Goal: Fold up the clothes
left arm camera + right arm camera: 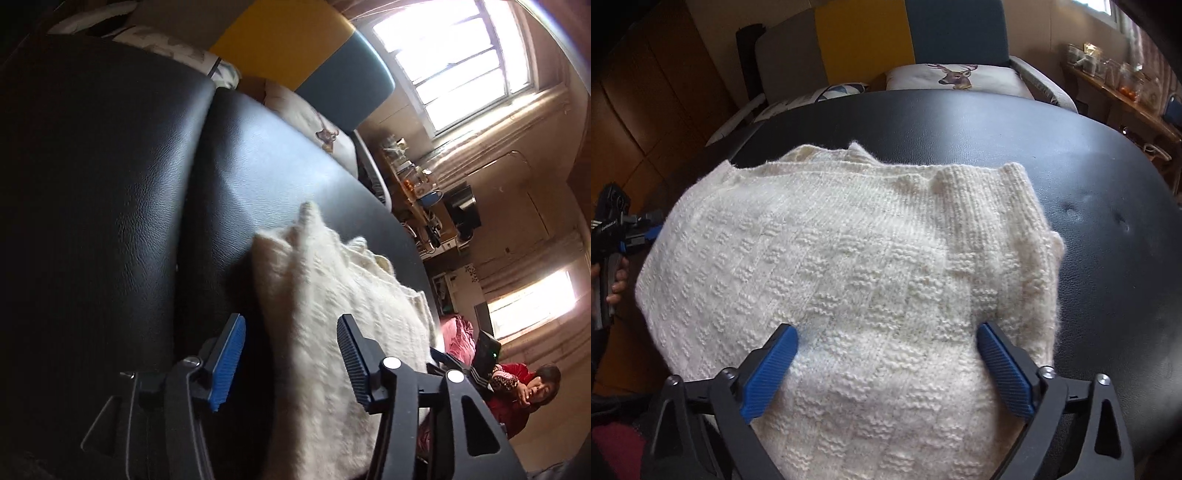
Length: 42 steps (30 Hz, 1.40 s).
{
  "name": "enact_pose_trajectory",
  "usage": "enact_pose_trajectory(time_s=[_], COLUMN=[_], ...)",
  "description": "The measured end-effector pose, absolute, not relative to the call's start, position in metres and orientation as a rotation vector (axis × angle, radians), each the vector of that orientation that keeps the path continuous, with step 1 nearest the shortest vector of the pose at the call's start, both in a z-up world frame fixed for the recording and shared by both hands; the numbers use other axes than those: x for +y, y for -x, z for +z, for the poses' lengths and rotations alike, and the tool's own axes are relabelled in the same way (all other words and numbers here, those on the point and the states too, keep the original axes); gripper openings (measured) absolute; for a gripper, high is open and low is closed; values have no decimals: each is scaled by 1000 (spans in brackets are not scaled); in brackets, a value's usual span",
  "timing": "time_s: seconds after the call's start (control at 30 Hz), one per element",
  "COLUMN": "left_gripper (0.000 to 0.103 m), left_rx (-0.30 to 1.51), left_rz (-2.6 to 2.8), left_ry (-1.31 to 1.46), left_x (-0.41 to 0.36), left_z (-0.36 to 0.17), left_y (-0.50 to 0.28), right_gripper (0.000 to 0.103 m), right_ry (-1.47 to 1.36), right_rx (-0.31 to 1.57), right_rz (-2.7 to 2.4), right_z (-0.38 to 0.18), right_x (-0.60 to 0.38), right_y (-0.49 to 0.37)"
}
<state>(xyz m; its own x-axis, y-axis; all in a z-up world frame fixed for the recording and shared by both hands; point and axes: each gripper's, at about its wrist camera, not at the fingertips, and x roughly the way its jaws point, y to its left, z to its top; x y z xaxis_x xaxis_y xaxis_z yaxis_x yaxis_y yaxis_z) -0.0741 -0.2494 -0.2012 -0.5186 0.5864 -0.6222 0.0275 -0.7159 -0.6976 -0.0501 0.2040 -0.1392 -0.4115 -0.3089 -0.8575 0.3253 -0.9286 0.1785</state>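
Cream sweater (827,258): chunky textured knit, fuzzy. Black table (1089,177): grained leatherette, slight sheen. Gripper pads (1004,373): ribbed blue plastic, matt.

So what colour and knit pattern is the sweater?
Cream-white sweater with a raised basket-weave block texture and a ribbed edge, clearest in the right wrist view.

Right tongs (886,363) gape wide over the folded cream sweater (842,258) on black leather cushion (1108,221).

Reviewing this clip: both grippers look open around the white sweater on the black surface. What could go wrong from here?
1. The sweater is thick and already layered; the open right gripper might pinch only the top layer, undoing the fold.
2. The left gripper sits at the sweater's edge, so it may close beside the fabric.
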Motion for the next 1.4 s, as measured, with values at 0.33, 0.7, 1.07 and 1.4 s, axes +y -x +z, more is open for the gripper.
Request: enact_pose_trajectory(time_s=[0.33,0.7,1.07,1.4], left_gripper=[58,20,17,18], left_rx=[-880,-971,-910,-768], left_rz=[2133,2133,2309,2367], left_ry=[1219,1206,1278,1398], left_x=[-236,-218,-248,-262], left_z=[-223,-232,-186,-138], left_y=[108,113,128,128], right_gripper=[103,103,103,101], right_ry=[-1491,-1496,-1452,-1394], right_rx=[3,36,275,495], right_rz=[-2359,-2327,-2031,-1883], right_z=[-140,-140,-110,-107], right_x=[200,199,185,164], right_y=[58,61,69,84])
